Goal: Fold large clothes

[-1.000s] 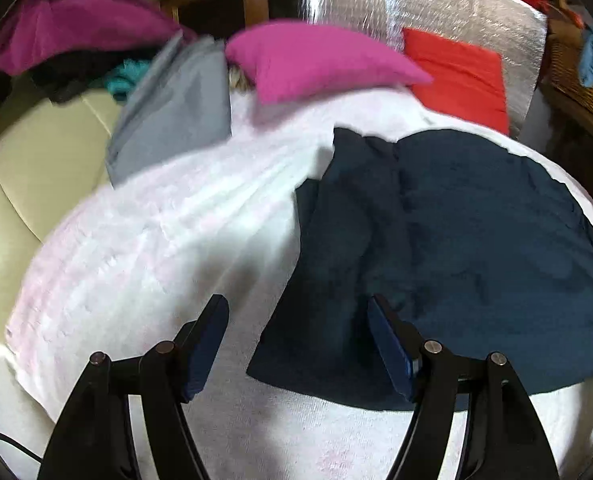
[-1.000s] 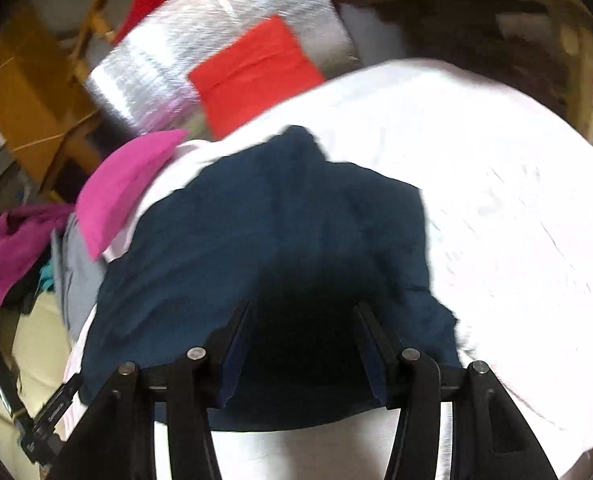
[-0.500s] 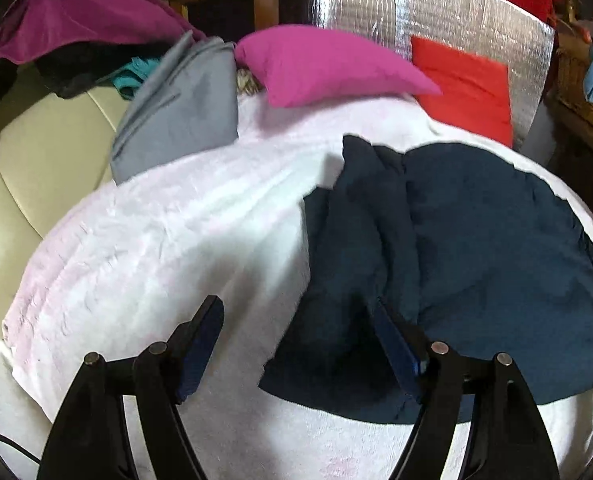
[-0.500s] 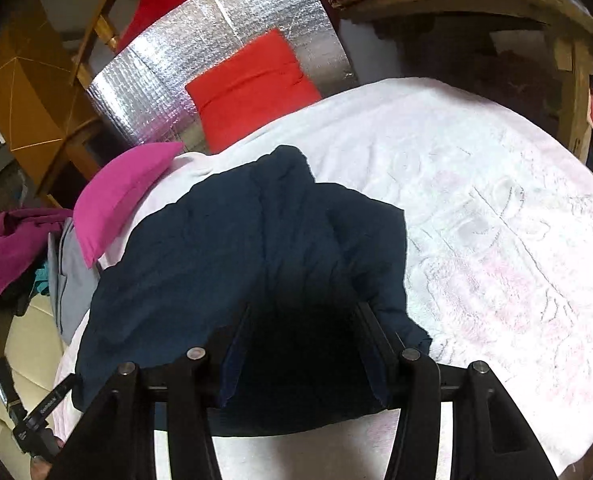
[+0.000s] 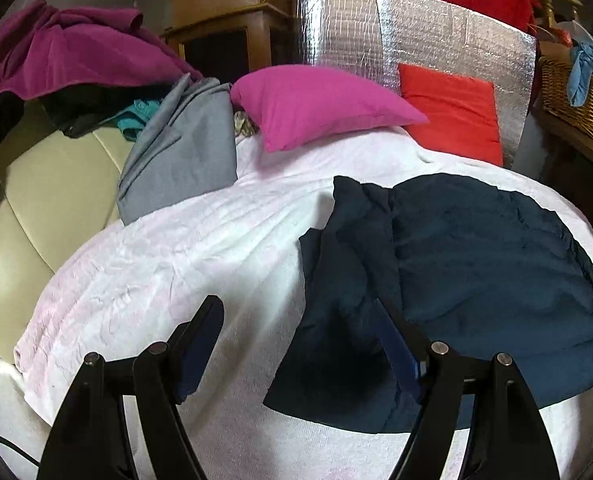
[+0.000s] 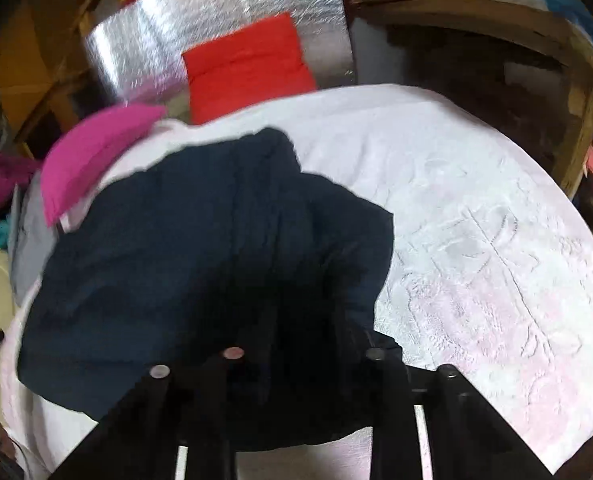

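A dark navy garment (image 5: 476, 276) lies partly folded on a white bedspread (image 5: 184, 264), with a bunched flap along its left side. My left gripper (image 5: 300, 344) is open above the garment's near left corner, one finger over white cloth, the other over navy cloth. In the right wrist view the same garment (image 6: 200, 240) fills the middle and left. My right gripper (image 6: 296, 340) hangs low over its near right edge. Its fingertips are lost in dark shadow against the cloth, so I cannot tell whether they are open or shut.
A pink pillow (image 5: 320, 104), a red cushion (image 5: 452, 112) and a silver foil panel (image 5: 416, 36) stand at the bed's far end. A grey garment (image 5: 180, 156) and a magenta clothes pile (image 5: 68, 56) lie at the left on a cream sofa. A wicker basket (image 5: 576, 96) stands on the right.
My left gripper has drawn back and risen slightly, staying open. My right gripper has dropped closer to the garment's near right edge and its fingers have merged into the shadow.
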`<state>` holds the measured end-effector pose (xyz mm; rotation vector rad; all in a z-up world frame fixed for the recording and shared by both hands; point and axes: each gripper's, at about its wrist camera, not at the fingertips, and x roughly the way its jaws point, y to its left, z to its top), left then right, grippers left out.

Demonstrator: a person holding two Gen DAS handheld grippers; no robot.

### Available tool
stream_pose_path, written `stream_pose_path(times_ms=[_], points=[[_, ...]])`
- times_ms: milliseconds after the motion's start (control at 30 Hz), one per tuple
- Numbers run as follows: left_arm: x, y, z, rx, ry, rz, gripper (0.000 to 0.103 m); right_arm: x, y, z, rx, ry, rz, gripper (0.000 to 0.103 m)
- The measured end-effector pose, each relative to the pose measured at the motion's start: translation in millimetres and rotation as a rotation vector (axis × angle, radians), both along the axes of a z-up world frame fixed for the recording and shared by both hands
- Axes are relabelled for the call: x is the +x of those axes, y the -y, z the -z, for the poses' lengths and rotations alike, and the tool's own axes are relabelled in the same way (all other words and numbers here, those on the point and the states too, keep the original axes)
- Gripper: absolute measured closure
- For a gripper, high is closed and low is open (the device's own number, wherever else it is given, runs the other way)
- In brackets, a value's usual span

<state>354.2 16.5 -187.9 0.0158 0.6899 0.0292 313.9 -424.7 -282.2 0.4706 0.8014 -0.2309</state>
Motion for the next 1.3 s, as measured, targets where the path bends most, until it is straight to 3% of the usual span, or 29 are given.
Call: stream_pose_path(times_ms=[67,200,300,500,600,633,667,733,867,933,1000,1133,1300], points=[[-2,1,-1,0.001,0.008,0.003,0.026,0,4,3,-0.014,-0.024,0.027,0.086],[-4,1,-4,0.014,0.022,0.003,0.026,6,2,11,-0.024,-0.082,0.009,0.087],[-4,0,-4,0.012,0.029,0.002,0.026,10,-9,13,-0.091,-0.1,-0.015,0.086],[-5,2,-5,0.025,0.034,0.002,0.026,4,0,12,-0.02,-0.083,0.004,0.083],[-4,2,-4,0.029,0.03,-0.001,0.026,-6,7,0,0.039,-0.029,0.02,0.072],[-4,2,-4,0.031,0.028,-0.002,0.026,-10,8,-5,0.05,0.004,0.026,0.063],[-3,3,-3,0.034,0.026,-0.002,0.026,-9,9,-8,0.053,0.028,0.026,0.047],[-2,4,-2,0.043,0.02,0.0,0.026,-16,6,-20,0.032,0.102,0.032,0.033],[13,6,5,0.028,-0.031,0.022,0.024,0,-4,-30,0.018,0.143,-0.02,0.033],[33,1,11,-0.038,-0.104,0.06,0.023,14,-3,-30,0.023,0.135,-0.034,0.033],[55,-14,22,-0.174,-0.192,0.08,0.023,25,2,-27,0.063,0.135,-0.051,0.033],[82,-37,36,-0.405,-0.255,0.067,0.023,58,21,-9,0.162,0.078,-0.037,0.032],[104,-35,50,-0.487,-0.296,0.092,0.023,87,26,9,0.156,0.032,-0.009,0.032]])
